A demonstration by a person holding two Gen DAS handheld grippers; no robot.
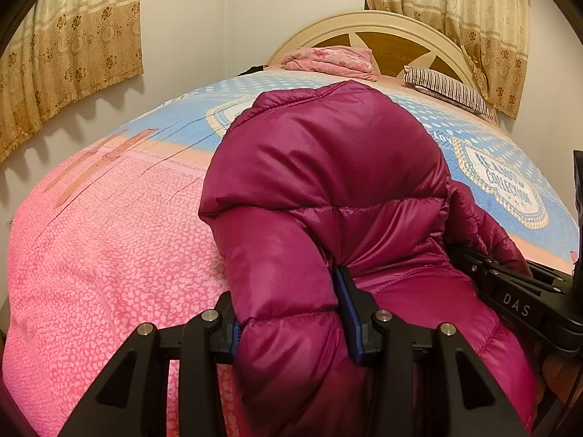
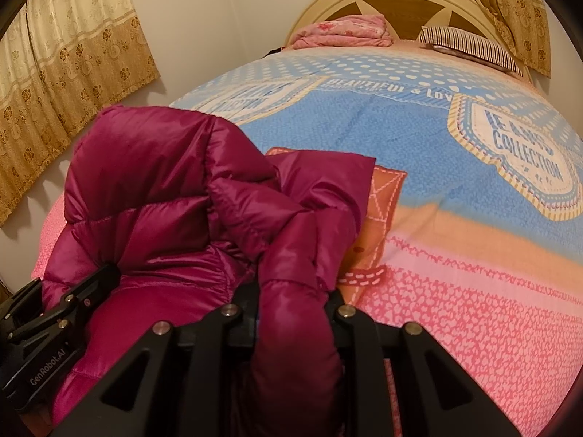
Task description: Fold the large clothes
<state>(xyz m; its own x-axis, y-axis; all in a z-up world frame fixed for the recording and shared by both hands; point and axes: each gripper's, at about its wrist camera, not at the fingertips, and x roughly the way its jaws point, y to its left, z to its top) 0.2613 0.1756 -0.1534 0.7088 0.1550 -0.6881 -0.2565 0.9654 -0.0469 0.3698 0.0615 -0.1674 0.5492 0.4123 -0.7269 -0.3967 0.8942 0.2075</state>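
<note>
Jacket [image 1: 328, 167] first: the magenta puffer is on the bed [image 1: 109, 255], bunched and half lifted at the near edge, its bulk running away from you toward 12 o'clock, where the headboard [image 1: 368, 25] stands. Your left gripper [image 1: 291, 313] is clamped on a thick padded roll of it, the blue pads pressing in from both sides. Your right gripper [image 2: 295, 309] is likewise clenched on a narrower padded fold, probably a sleeve or hem, though I cannot tell which. In the left view the right gripper sits at 3 o'clock, close by; in the right view the left one shows at 8 o'clock. Both hands grip the near end, side by side, with the jacket's length ahead of them. Open bedspread lies at 12 to 2 o'clock, so a fold would likely carry forward.
</note>
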